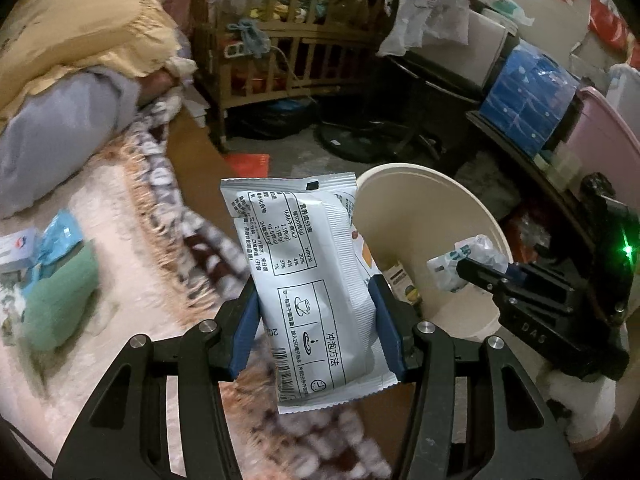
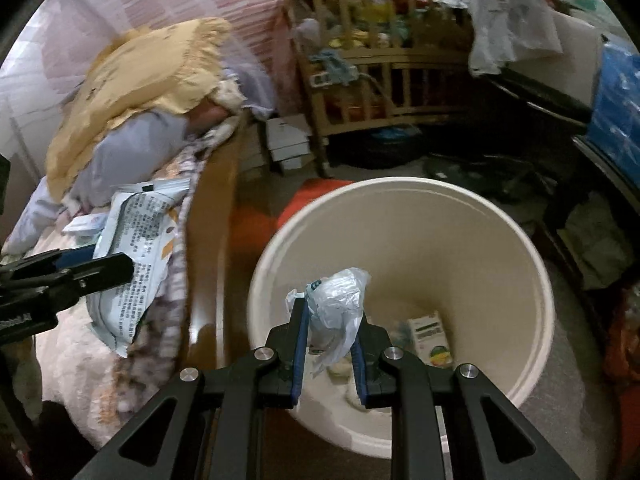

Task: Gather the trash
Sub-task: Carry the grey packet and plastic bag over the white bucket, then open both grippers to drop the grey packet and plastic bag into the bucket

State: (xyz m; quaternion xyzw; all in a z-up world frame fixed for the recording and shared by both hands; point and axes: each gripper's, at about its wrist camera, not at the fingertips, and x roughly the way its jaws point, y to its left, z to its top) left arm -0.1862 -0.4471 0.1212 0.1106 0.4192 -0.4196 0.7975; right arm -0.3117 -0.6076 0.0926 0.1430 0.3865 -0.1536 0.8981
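Left gripper [image 1: 316,320]: fingers clamped on printed sachet [image 1: 308,280]. Right gripper [image 2: 330,346]: fingers clamped on crumpled wrapper [image 2: 336,304], over cream bin [image 2: 400,208].

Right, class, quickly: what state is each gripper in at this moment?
Left gripper: closed on a printed drink-mix sachet.
Right gripper: closed on a crumpled plastic wrapper, above the cream bin.

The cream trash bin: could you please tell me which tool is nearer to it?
Right. The right tool, shut on a crumpled plastic wrapper, hangs over the bin; the left tool, gripping a sachet, is beside it, over the bed.
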